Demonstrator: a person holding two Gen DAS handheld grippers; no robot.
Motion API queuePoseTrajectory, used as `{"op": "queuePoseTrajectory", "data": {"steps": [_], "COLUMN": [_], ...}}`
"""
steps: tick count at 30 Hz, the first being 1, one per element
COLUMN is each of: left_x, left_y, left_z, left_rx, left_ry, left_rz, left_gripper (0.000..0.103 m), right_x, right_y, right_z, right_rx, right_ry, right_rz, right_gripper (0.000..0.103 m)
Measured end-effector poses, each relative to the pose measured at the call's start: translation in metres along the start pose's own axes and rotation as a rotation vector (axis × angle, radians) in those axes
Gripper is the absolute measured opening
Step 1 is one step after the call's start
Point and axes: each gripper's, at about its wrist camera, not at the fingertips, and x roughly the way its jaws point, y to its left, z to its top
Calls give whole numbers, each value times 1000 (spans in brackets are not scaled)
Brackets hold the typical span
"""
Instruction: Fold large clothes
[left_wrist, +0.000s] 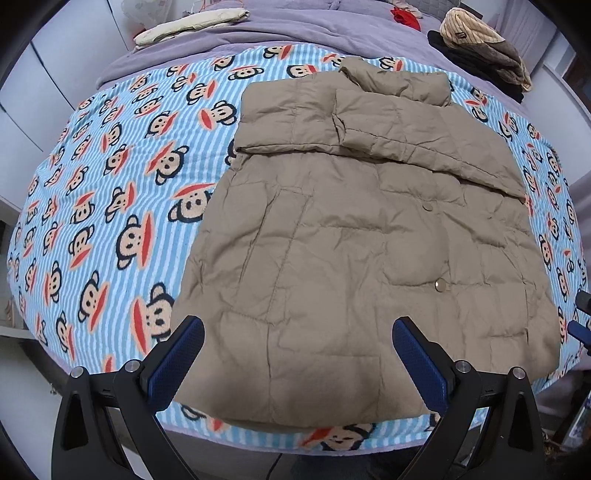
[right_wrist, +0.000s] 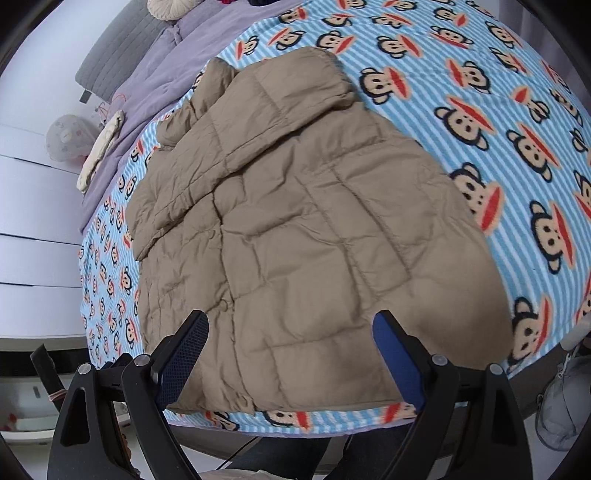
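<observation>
**Two grippers poised over the hem, jacket half folded**

Both tools hang above the near edge of the bed, and neither has hold of anything. The left gripper (left_wrist: 297, 328) has its jaws wide apart, blue pads framing the lower hem of the tan puffer jacket (left_wrist: 354, 236) with no cloth between them. The right gripper (right_wrist: 291, 325) is the same story: jaws spread wide, nothing pinched.

The jacket lies flat on the monkey-print blanket (left_wrist: 110, 206), hem right at the near edge, collar toward the far side. Its sleeves (left_wrist: 399, 136) are already laid across the chest, so the step in hand looks like the bottom-to-top fold.

To do it well, I'd say each gripper should drop to its own hem corner, well apart from the other, and bite every layer of the padding, not just the top shell. Lift evenly, carry the hem toward the collar and keep the edge straight so the crossed sleeves stay tucked. Puffy fill springs back, so press down on landing. A pile of other clothes (left_wrist: 484, 48) sits at the far right corner, clear of the work.
</observation>
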Motion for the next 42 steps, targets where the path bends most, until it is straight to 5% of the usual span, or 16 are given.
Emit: {"op": "queuePoseTrajectory", "data": {"steps": [14,18,28,34,40,42], "left_x": [-11,4,68,86,102,96], "left_y": [-20,1,63,57,46,47], "left_z": [-53,-63,-106,-97,-81,-80], "left_rx": [-66,-129,-453,-498,-501,-506], "left_ry": [29,42,201,195,210,178], "left_rz": [41,-36,-282,-458,-413,-401], "left_gripper": [102,102,102,102,102,87], "right_x": [-26,-17,25,32,48,50], "right_y": [-125,-145,-183,-183,-169,-162], "right_z": [-20,-26,-46,-47,-43,-42], "right_rx": [101,181,455,524,530,525], "right_ry": [40,57,131,126,170,177], "right_rz": [-21,19,272,434,479,493], "right_gripper": [92,92,92,93,93,92]}}
